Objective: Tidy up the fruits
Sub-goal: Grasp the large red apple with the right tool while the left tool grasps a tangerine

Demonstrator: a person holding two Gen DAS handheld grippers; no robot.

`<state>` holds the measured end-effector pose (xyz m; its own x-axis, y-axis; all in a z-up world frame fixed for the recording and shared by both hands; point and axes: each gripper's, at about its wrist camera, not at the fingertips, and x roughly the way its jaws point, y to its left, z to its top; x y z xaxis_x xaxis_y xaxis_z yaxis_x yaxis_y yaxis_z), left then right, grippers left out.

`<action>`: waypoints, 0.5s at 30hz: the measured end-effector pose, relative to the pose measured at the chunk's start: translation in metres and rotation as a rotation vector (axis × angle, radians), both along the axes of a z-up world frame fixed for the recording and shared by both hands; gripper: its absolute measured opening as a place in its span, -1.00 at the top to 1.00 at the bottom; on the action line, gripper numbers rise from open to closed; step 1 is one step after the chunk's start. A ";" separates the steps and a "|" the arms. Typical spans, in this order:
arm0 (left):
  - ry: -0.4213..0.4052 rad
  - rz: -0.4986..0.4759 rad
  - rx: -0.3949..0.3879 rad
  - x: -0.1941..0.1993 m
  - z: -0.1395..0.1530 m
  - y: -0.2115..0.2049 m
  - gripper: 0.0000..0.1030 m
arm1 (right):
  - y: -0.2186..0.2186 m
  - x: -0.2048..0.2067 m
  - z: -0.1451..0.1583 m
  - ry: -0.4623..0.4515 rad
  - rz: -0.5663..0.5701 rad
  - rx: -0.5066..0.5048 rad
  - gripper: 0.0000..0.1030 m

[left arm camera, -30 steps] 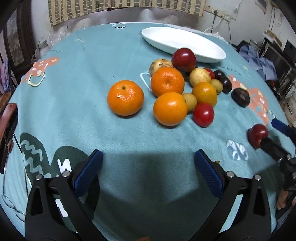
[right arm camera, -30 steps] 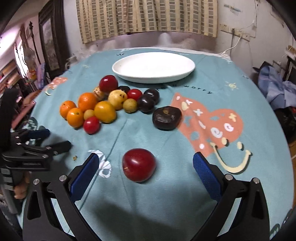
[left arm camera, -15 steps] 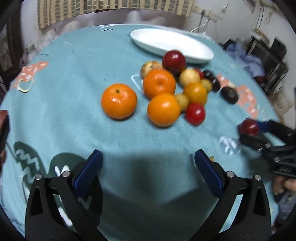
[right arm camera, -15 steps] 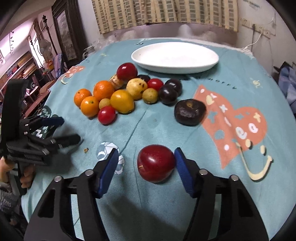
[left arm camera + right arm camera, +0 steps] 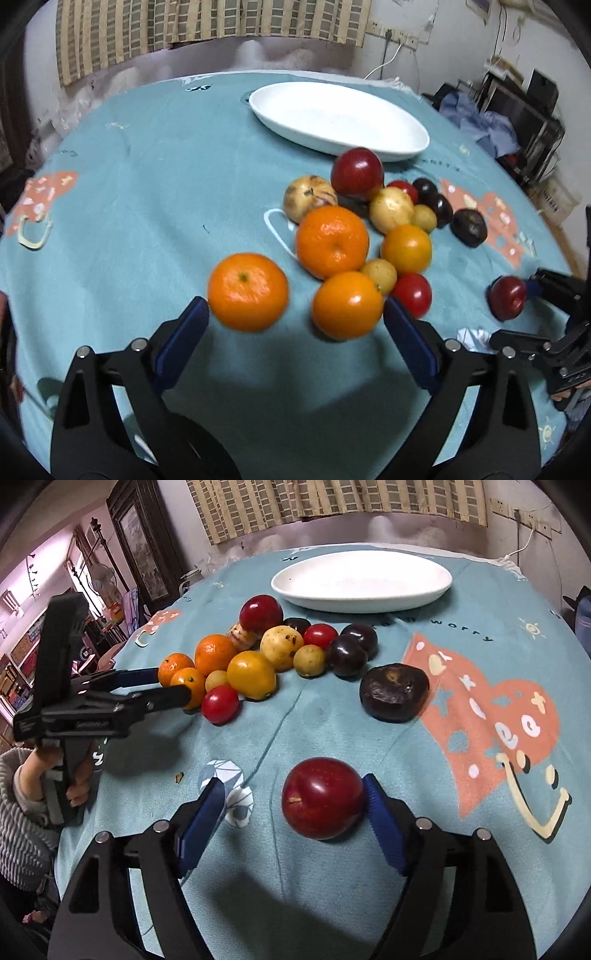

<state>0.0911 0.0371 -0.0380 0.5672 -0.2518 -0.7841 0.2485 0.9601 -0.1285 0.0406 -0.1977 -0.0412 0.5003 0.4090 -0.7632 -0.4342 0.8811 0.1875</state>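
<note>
Left wrist view: the left gripper [image 5: 295, 325] stands spread wide, its jaws closing a little, with two oranges just ahead of its tips: one orange [image 5: 248, 291] by the left pad, another orange [image 5: 347, 305] by the right pad, neither pinched. The white oval dish [image 5: 406, 142] lies far ahead, beyond the fruit pile.

Right wrist view: the right gripper [image 5: 295, 812] is opening; a red apple [image 5: 323, 797] sits between its jaws, touching the right pad [image 5: 384, 827] and clear of the left pad. A dark wrinkled fruit [image 5: 394, 692] lies ahead, to the right.

Teal tablecloth [image 5: 332, 720]; white dish [image 5: 362, 579]; clustered fruit [image 5: 266, 653].
</note>
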 end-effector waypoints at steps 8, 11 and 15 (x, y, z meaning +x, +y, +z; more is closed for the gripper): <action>-0.046 -0.041 -0.018 0.002 0.012 0.024 -0.80 | 0.001 0.000 -0.002 -0.005 0.008 -0.004 -0.49; -0.066 -0.026 -0.034 0.004 0.019 0.033 -0.79 | 0.002 0.000 -0.002 -0.007 0.011 -0.006 -0.49; -0.022 -0.006 -0.028 0.017 0.012 0.035 -0.80 | 0.001 0.000 -0.002 -0.008 0.011 -0.005 -0.49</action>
<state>0.1083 0.0719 -0.0262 0.5830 -0.2766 -0.7640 0.2570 0.9548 -0.1495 0.0407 -0.1963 -0.0432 0.5021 0.4108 -0.7610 -0.4455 0.8771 0.1796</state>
